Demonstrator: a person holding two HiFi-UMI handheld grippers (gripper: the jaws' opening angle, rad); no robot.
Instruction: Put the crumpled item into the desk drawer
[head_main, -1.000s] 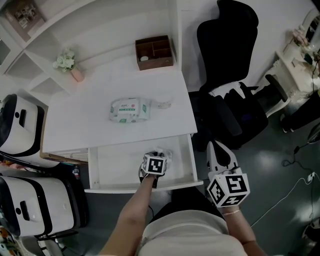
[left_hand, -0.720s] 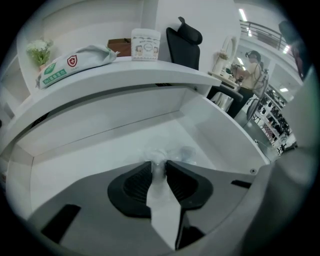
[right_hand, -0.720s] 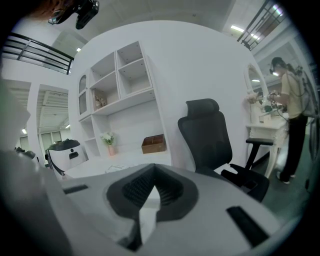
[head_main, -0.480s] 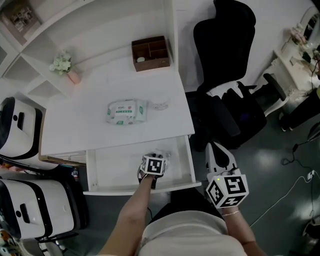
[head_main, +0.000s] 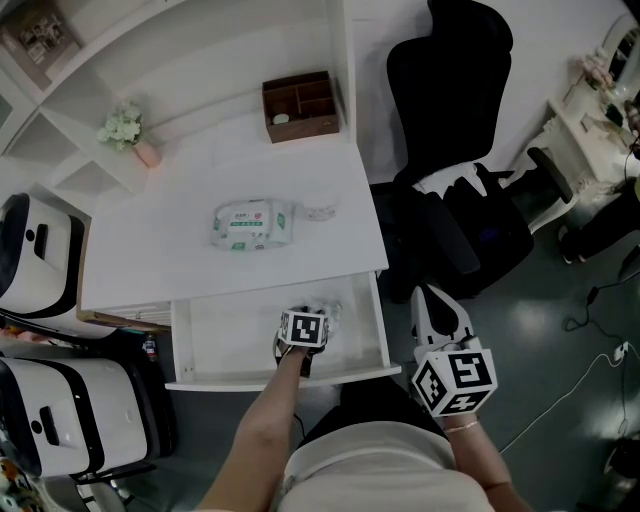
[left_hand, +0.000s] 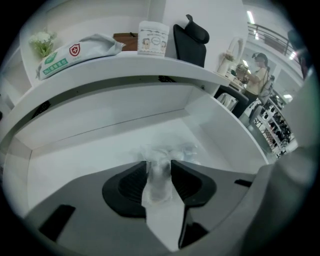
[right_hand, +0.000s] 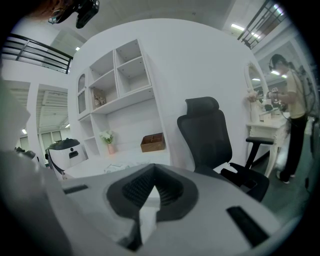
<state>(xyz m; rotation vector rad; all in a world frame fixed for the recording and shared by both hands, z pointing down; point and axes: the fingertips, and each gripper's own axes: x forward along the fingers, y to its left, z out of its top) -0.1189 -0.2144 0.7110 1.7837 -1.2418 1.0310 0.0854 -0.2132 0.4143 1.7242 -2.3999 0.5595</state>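
Head view shows my left tool (head_main: 313, 314) down in the open drawer (head_main: 225, 335), jaws opening with the crumpled item (left_hand: 164, 153) dead ahead between them on the drawer floor near its right wall, while my right tool (right_hand: 149, 190), clenched on nothing, hangs outside to the right.

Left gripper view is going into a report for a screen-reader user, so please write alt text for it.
The left gripper has its jaws opening with a crumpled white item between them, inside the open white drawer. Above the drawer runs the edge of the desk, with a wipes pack on top and a black chair beyond.
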